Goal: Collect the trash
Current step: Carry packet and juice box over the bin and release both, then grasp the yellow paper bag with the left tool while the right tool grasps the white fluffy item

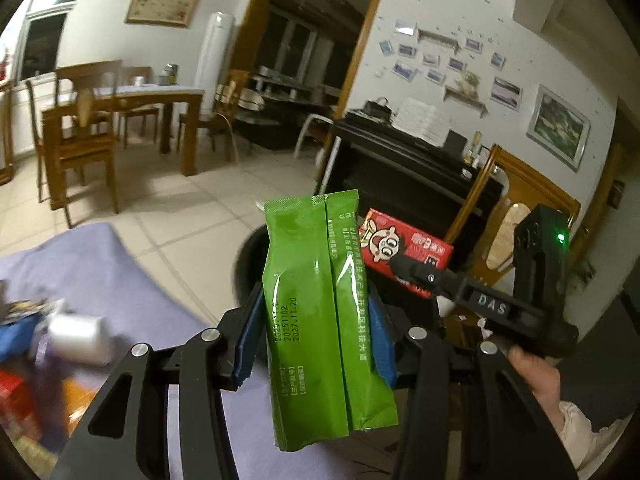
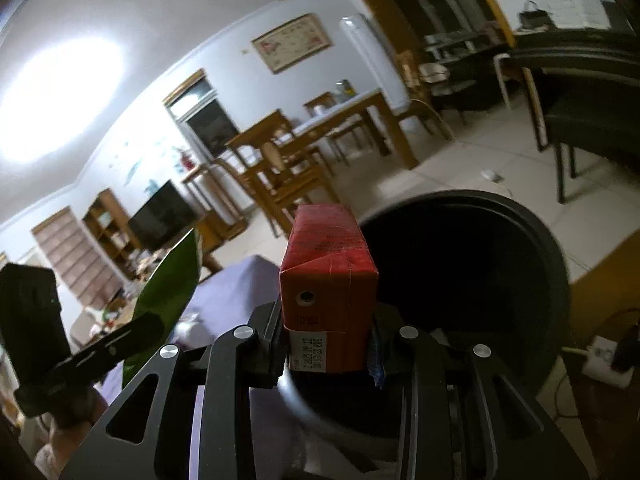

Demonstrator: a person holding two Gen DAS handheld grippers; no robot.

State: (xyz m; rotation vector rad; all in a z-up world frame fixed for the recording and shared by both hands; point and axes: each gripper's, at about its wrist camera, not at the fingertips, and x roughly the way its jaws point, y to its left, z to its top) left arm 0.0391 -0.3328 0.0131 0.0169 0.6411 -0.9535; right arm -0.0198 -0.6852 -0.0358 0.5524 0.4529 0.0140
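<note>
We see a glossy green foil packet [image 1: 320,312], smooth and creased, and a matt red paper carton [image 2: 328,280]. The left tongs [image 1: 316,328] are matt black plastic with bright metal rivets and ribbed blue pads [image 1: 382,336]. Soft lilac cloth [image 1: 104,264] covers the tabletop; the bin [image 2: 536,232] is smooth black plastic.

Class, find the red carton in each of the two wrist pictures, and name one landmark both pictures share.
Left wrist view: red carton right of centre, behind the green packet, held by the right hand-held gripper.
Right wrist view: red carton at centre, clamped upright in front of the black bin.
Shared landmark: the framed picture on the white wall.
</note>
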